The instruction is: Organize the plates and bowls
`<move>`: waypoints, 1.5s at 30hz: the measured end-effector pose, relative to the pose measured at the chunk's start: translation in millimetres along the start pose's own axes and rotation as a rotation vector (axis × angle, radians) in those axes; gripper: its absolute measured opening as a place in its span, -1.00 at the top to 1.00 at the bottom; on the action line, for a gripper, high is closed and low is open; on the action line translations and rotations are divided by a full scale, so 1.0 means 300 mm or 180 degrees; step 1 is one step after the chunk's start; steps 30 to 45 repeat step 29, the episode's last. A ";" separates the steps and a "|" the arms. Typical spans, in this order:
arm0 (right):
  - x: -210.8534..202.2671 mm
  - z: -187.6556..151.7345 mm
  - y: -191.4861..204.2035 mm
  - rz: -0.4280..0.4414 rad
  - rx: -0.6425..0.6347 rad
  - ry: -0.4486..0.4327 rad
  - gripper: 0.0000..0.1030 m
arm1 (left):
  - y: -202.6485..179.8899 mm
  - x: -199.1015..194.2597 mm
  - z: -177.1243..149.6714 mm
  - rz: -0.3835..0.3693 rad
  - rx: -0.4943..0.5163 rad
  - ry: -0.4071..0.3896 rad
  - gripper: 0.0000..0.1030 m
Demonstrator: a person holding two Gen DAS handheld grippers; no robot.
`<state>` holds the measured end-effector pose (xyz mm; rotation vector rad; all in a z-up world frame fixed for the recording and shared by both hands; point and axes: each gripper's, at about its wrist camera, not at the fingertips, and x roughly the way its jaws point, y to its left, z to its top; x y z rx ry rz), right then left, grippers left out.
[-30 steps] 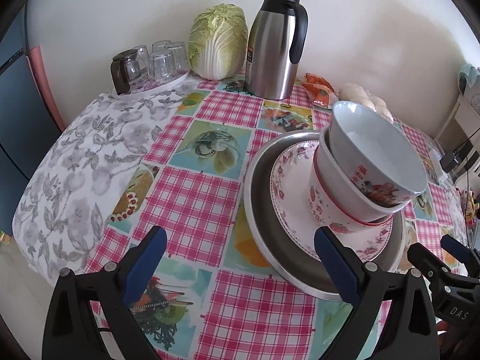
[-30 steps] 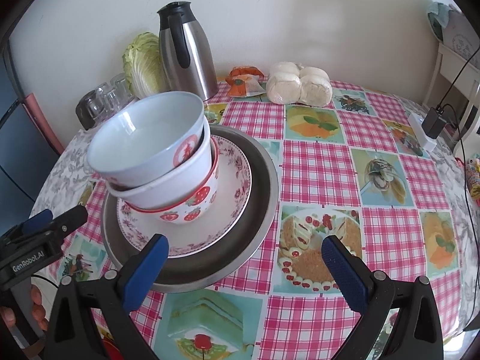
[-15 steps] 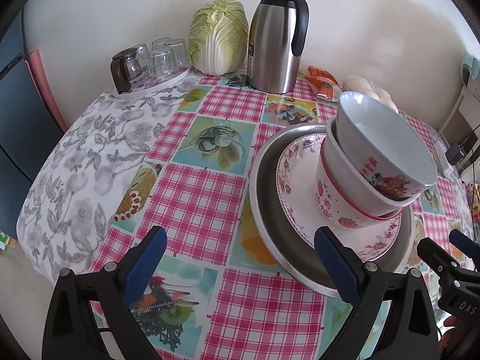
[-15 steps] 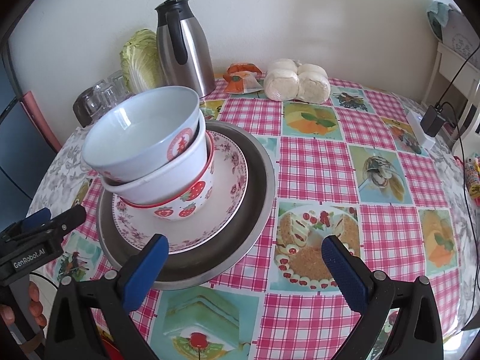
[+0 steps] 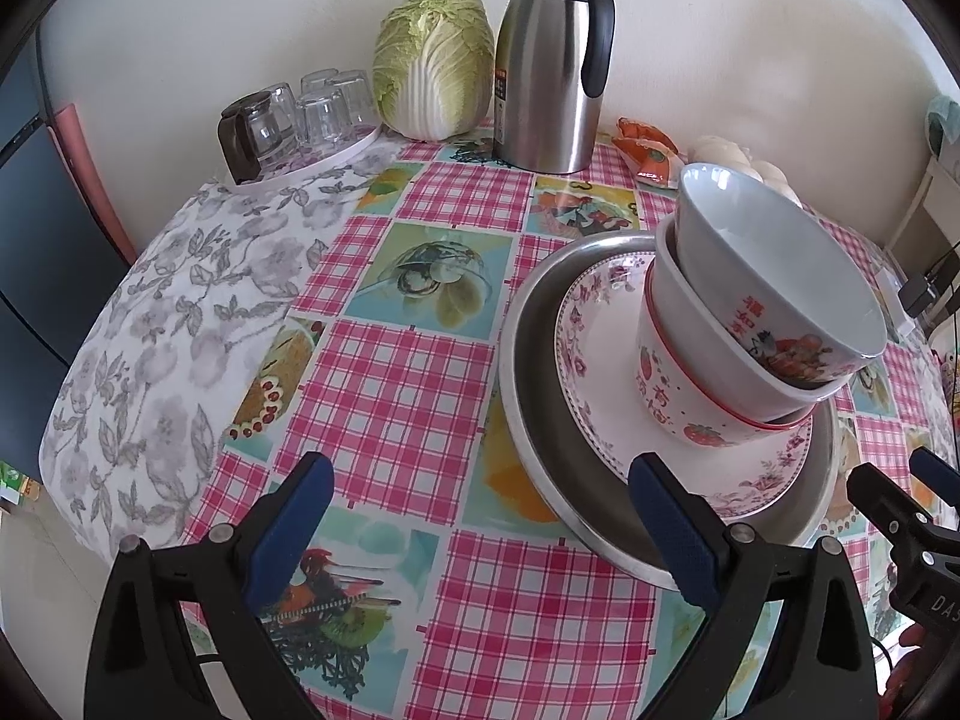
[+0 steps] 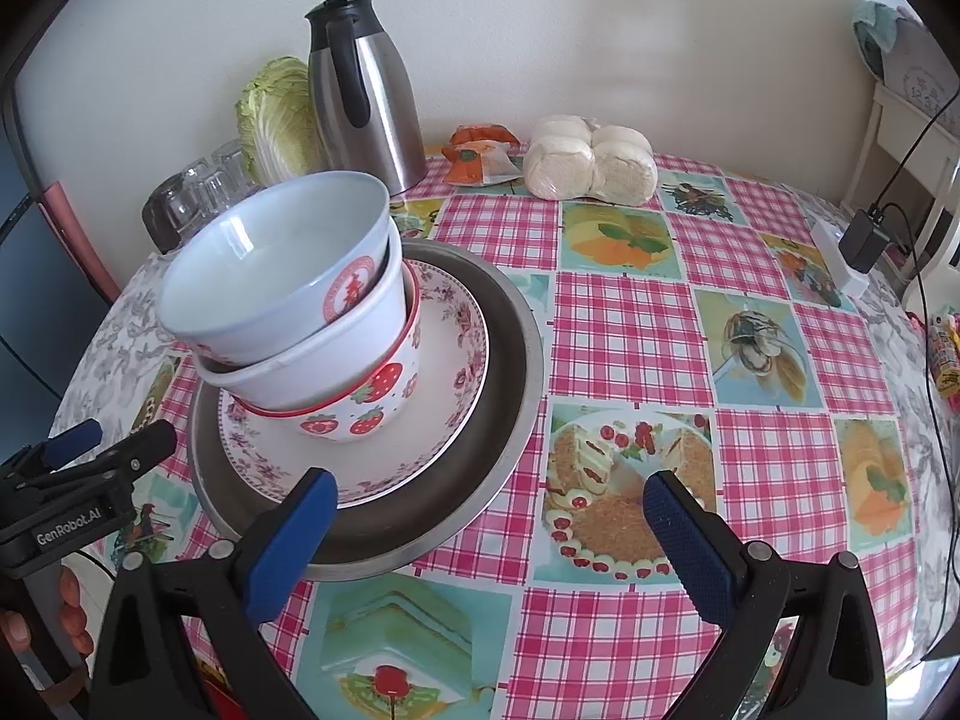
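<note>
Table: the table [image 6: 630,324] wears a pink checked cloth with food pictures, and a grey floral cloth shows at its far left edge.
Metal dish: a wide steel dish [image 6: 510,372] sits on the table, left of centre in the right wrist view, and it carries the whole stack.
Floral plate: there's the pink-flowered plate [image 6: 444,420] lying flat inside the steel dish.
Strawberry bowl: the strawberry bowl [image 6: 372,414] stands on the floral plate, bottom of three nested bowls.
White bowl: a plain white bowl [image 6: 336,354] sits in the strawberry bowl, tilted.
Top bowl: the pale blue bowl [image 6: 282,276] with a red emblem rests in the white one, leaning over to one side.
Thermos: a steel thermos jug [image 5: 549,72] stands upright at the back by the wall.
Cabbage: a napa cabbage [image 5: 432,60] is just beside the jug.
Glasses: upturned glasses [image 5: 312,114] on a white tray, back left corner.
Buns: a bag of white buns [image 6: 588,165] lies at the back, well apart from the stack.
Left gripper: the left gripper [image 5: 480,531] hovers with its fingers spread wide, nothing between them, its right finger over the rim of the dish.
Right gripper: the right gripper [image 6: 489,531] is likewise spread apart and holds nothing, its left finger in front of the rim of the dish.
</note>
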<state>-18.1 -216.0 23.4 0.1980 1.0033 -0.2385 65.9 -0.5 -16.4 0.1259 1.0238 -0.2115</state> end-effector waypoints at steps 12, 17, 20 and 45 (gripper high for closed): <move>0.002 -0.001 -0.008 -0.0017 0.0006 0.0016 -1.00 | 0.004 0.002 0.000 -0.0003 0.0002 -0.0003 -0.92; 0.002 -0.002 -0.010 -0.0023 0.0007 0.0020 -1.00 | -0.002 0.001 0.000 0.0019 0.0018 -0.0004 -0.92; 0.002 -0.001 -0.014 -0.0027 0.0011 0.0028 -1.00 | -0.005 0.001 0.000 0.0037 0.0025 -0.0003 -0.92; 0.002 -0.001 -0.013 -0.0037 0.0008 0.0038 -1.00 | 0.003 -0.026 -0.001 0.0026 -0.0023 -0.0095 -0.92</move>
